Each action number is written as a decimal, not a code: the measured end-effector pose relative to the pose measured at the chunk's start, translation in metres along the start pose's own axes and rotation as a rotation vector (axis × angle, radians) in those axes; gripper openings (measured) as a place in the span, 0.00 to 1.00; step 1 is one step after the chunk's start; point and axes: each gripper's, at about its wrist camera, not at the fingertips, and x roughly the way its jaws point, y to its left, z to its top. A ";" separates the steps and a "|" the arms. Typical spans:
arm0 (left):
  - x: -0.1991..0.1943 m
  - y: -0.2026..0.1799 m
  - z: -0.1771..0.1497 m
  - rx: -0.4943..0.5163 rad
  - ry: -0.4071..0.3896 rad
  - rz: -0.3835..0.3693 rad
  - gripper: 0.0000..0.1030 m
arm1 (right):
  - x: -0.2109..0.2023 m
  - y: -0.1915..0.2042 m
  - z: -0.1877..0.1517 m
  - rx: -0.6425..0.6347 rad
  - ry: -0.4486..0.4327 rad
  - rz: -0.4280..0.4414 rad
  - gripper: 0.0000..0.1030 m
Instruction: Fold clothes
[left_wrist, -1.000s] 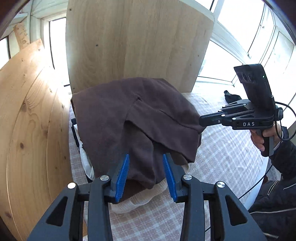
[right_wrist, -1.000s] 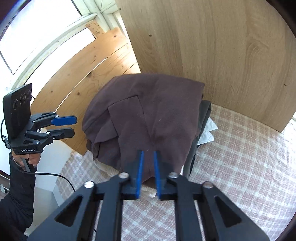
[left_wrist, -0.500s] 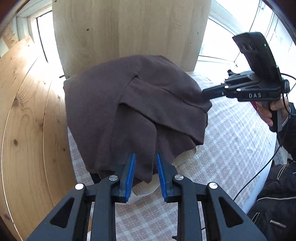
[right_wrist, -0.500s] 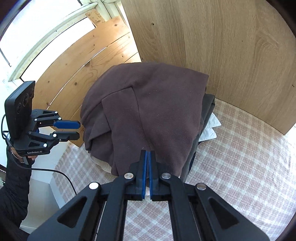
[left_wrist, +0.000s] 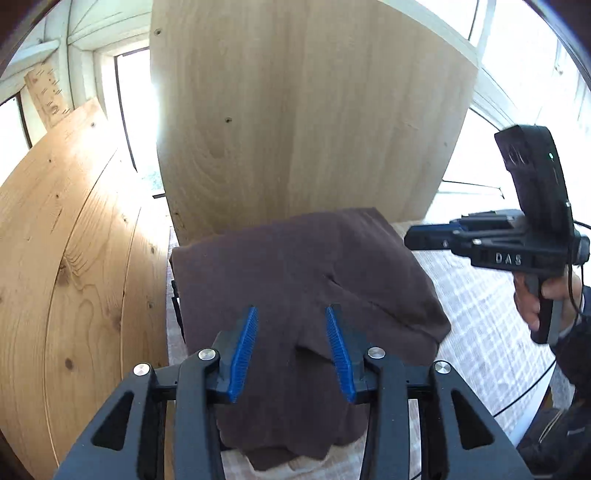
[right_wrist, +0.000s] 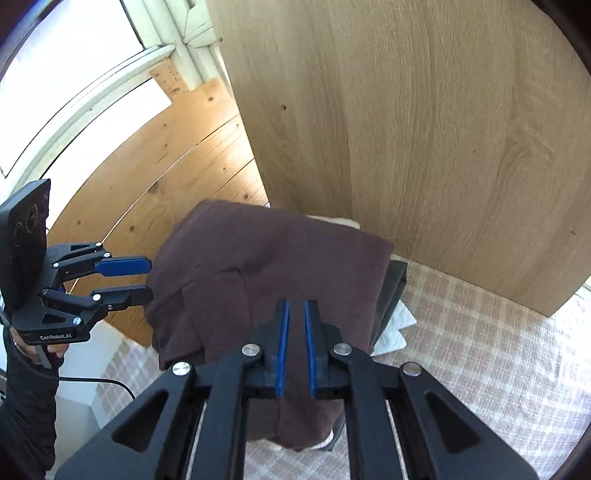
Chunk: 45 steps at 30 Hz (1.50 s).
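A dark brown folded garment (left_wrist: 295, 288) lies on top of a pile of folded clothes on the checked tablecloth; it also shows in the right wrist view (right_wrist: 258, 280). My left gripper (left_wrist: 291, 347) is open and empty, held just above the garment's near edge. My right gripper (right_wrist: 294, 339) has its blue pads a narrow gap apart, with nothing between them, above the garment's near flap. The right gripper appears in the left wrist view (left_wrist: 421, 238) at the garment's right side. The left gripper appears in the right wrist view (right_wrist: 144, 278), open, at the garment's left side.
A tall light wooden board (left_wrist: 303, 110) stands behind the pile. A pine plank panel (left_wrist: 66, 277) stands to the left. White and grey folded clothes (right_wrist: 395, 314) lie under the brown garment. The checked tablecloth (right_wrist: 480, 350) spreads to the right. Windows lie beyond.
My left gripper narrowed, then opened wide and pulled back from the garment's edge. My right gripper closed, then opened a narrow gap and drew back. The brown garment stays on the pile.
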 end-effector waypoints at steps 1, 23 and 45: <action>0.013 0.007 0.004 -0.027 0.014 0.007 0.36 | 0.009 -0.001 0.005 0.013 -0.003 -0.014 0.09; -0.066 -0.109 -0.102 -0.004 -0.064 0.049 0.70 | -0.079 0.004 -0.103 0.060 0.012 -0.220 0.51; -0.153 -0.296 -0.248 -0.033 -0.106 0.156 0.74 | -0.241 0.039 -0.308 0.008 -0.067 -0.291 0.52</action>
